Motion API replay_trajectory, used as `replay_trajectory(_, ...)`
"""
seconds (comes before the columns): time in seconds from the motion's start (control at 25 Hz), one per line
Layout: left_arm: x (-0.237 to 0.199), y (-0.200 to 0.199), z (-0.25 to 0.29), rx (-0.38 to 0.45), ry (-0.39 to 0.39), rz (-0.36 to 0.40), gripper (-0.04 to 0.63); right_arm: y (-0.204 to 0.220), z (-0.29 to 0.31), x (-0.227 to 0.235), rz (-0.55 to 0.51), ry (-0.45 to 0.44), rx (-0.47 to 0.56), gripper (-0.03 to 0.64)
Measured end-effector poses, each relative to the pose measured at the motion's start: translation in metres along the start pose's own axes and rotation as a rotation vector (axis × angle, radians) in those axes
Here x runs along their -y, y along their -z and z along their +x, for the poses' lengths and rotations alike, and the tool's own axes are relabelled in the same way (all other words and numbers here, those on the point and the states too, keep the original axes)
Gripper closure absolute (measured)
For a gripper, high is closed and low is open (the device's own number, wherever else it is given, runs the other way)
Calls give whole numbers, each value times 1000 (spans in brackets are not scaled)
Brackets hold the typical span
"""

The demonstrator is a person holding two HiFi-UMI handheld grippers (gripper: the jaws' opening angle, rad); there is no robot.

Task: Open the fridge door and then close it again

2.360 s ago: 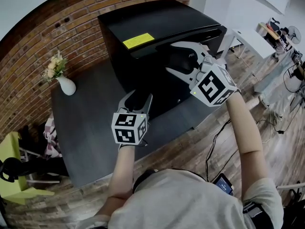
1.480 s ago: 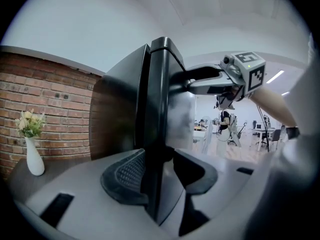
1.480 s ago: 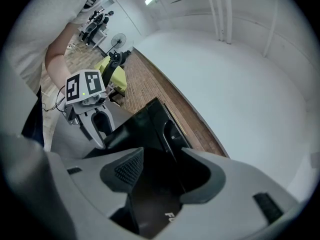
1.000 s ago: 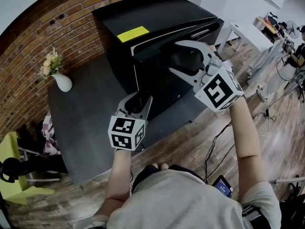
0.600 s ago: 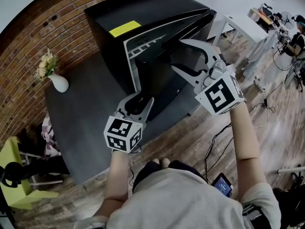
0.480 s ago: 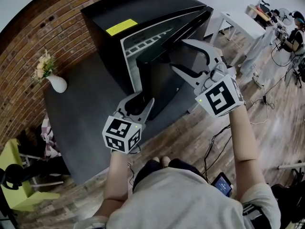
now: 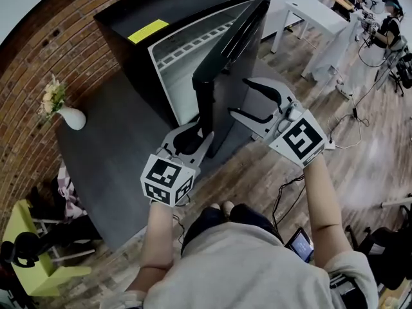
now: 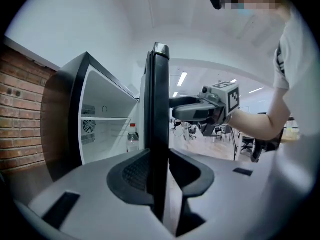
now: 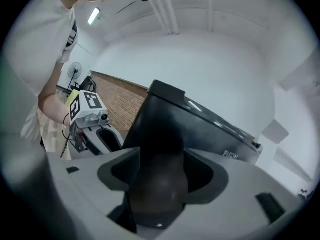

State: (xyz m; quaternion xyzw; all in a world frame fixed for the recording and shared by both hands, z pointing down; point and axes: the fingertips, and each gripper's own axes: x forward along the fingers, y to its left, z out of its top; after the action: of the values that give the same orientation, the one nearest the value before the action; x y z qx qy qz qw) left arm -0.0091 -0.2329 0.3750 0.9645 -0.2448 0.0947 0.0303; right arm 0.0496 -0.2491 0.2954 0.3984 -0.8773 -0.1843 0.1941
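A person leans over a black fridge (image 7: 129,15) that stands on a dark platform (image 7: 109,166) against a brick wall (image 7: 38,50), its fridge door (image 7: 235,56) swung partly open. The left gripper (image 7: 196,134) is clamped low on the door's free edge. Its jaws have just been closing, and that edge stands upright between the pads. The right gripper (image 7: 239,96) hangs just beside the door's outer face with its jaws spread wide, having just been opening, and grips nothing. The dark panel fills its own view, and whether the tips touch the panel cannot be told. The left gripper view looks past the door into a white interior with a shelf (image 8: 107,118) and a bottle (image 8: 132,136); the door blocks the rest of the cabinet. From above, the left gripper hides the door's bottom corner. A vase (image 7: 71,118) of flowers stands on the platform, well apart from the fridge.
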Motion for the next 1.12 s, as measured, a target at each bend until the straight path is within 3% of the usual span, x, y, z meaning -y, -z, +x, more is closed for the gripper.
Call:
replay_trajectory(0.48,59,0,13,20,239,40,518,21,-42,-44,355,18,103,350)
replay_trajectory(0.88,130,-3,47,15,445,74,537,41,-98,-38,480,190,110,342)
replay_trajectory(1.12,171,-4,77,16,533,109,540,54,-136,-19,532,366,124,339)
